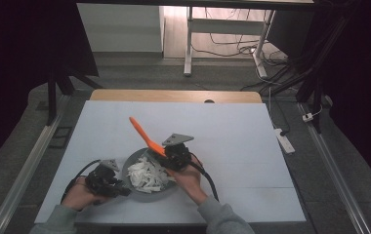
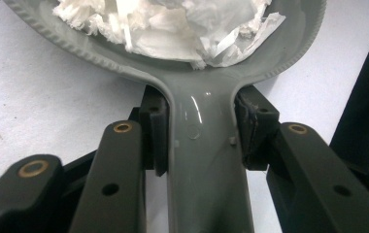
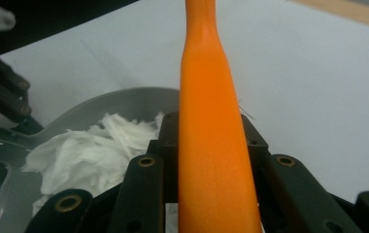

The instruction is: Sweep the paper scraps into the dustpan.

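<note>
A grey pan (image 1: 135, 158) holding white shredded paper (image 1: 147, 175) sits on the white table near the front. My left gripper (image 1: 121, 191) is shut on the pan's handle (image 2: 204, 160), whose neck runs between the two pads. The white shreds (image 2: 173, 24) pile up just beyond the handle. My right gripper (image 1: 174, 155) is shut on an orange spatula (image 1: 145, 135), which sticks up and away to the left over the pan's far rim. In the right gripper view the orange handle (image 3: 211, 126) rises between the jaws, with the pan (image 3: 119, 99) and shreds (image 3: 90, 150) lower left.
The white table top (image 1: 232, 141) spreads wide behind and to the right of the pan, with a wooden edge (image 1: 174, 96) at its far side. A power strip (image 1: 285, 140) and cables lie on the floor to the right.
</note>
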A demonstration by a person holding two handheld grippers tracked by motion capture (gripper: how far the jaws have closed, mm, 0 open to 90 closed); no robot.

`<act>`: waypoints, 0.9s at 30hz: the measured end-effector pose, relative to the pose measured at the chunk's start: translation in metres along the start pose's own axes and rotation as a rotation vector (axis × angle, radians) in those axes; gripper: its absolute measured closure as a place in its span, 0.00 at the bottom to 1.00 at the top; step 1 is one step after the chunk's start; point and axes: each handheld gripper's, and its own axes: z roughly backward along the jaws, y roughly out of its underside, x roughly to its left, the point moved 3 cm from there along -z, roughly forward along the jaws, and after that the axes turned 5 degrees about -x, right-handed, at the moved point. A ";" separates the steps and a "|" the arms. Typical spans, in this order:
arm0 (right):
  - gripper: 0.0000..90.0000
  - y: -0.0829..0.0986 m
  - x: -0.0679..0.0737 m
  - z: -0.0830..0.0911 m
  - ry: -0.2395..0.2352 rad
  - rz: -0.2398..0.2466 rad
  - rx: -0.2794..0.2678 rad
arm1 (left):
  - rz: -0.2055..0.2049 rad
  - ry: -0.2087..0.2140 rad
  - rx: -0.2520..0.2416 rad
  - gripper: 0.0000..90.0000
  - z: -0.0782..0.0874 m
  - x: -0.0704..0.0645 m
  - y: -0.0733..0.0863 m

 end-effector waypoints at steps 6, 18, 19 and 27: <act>0.79 -0.004 -0.028 0.018 0.067 -0.017 -0.031 | 0.001 -0.001 0.002 0.68 0.000 0.000 0.000; 0.79 0.014 -0.081 0.010 0.185 -0.056 0.011 | 0.001 0.001 0.002 0.68 0.000 0.000 0.000; 0.79 0.016 -0.086 0.007 0.196 -0.059 0.016 | 0.001 0.001 0.002 0.68 0.000 0.000 0.000; 0.79 0.024 -0.091 0.000 0.211 -0.070 0.054 | 0.002 0.000 0.001 0.68 -0.001 0.000 0.000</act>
